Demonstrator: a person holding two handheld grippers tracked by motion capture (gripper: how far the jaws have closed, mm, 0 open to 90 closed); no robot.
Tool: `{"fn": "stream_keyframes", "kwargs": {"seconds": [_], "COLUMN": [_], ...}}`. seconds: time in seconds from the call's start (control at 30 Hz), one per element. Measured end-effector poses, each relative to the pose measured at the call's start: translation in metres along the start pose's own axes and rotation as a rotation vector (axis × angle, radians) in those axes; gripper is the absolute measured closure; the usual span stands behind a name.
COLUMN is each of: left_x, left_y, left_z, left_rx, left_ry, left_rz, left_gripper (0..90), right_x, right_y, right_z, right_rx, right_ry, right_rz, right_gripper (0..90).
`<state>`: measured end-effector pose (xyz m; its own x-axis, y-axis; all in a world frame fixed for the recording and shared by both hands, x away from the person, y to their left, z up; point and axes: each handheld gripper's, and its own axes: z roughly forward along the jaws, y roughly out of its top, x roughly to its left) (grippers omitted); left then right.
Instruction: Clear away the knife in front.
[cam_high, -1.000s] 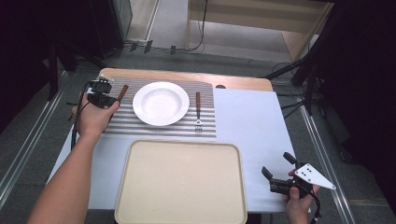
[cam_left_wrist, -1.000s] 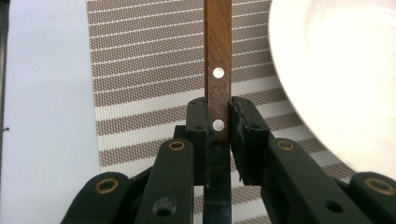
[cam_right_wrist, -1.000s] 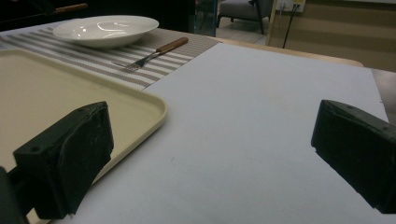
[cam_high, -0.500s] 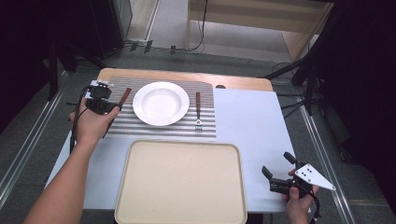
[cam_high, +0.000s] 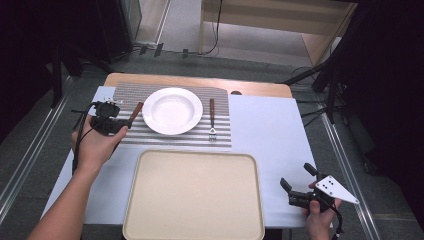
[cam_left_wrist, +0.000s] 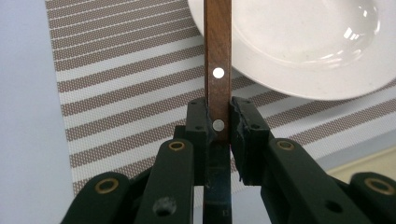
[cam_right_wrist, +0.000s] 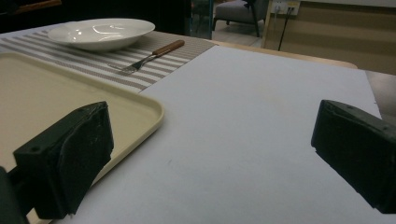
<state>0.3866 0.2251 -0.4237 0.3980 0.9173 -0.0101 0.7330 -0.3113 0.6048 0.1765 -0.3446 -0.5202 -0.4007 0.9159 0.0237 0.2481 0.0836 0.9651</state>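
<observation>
My left gripper (cam_left_wrist: 218, 126) is clamped on the wooden handle of a knife (cam_left_wrist: 217, 65), left of the white plate (cam_high: 172, 110) over the striped placemat (cam_high: 220, 136). My right gripper (cam_high: 299, 186) rests at the near right, jaws wide apart. No writing is readable.

Left gripper (cam_high: 121, 125) with clamped knife (cam_high: 134, 112) shifted left and nearer, away from plate (cam_high: 172, 110).
</observation>
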Motion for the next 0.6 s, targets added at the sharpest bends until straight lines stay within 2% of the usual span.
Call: {"fn": "stream_keyframes", "kwargs": {"seconds": [0.13, 0.3, 0.6], "left_x": [-0.008, -0.014, -0.037], "left_y": [-0.007, -0.016, -0.035], "left_z": [-0.003, -0.009, -0.025], "left_rx": [0.003, -0.013, -0.032], "left_ry": [-0.011, -0.044, -0.077], "left_rz": [0.011, 0.006, 0.04], "left_gripper": [77.5, 77.5, 77.5], "right_x": [0.0, 0.0, 0.001], "right_y": [0.0, 0.0, 0.0], "right_z": [0.0, 0.0, 0.0], "right_rx": [0.001, 0.001, 0.004], "right_ry": [-0.001, -0.003, -0.007], "right_rz": [-0.004, -0.006, -0.007], "right_gripper": [0.0, 0.0, 0.0]}}
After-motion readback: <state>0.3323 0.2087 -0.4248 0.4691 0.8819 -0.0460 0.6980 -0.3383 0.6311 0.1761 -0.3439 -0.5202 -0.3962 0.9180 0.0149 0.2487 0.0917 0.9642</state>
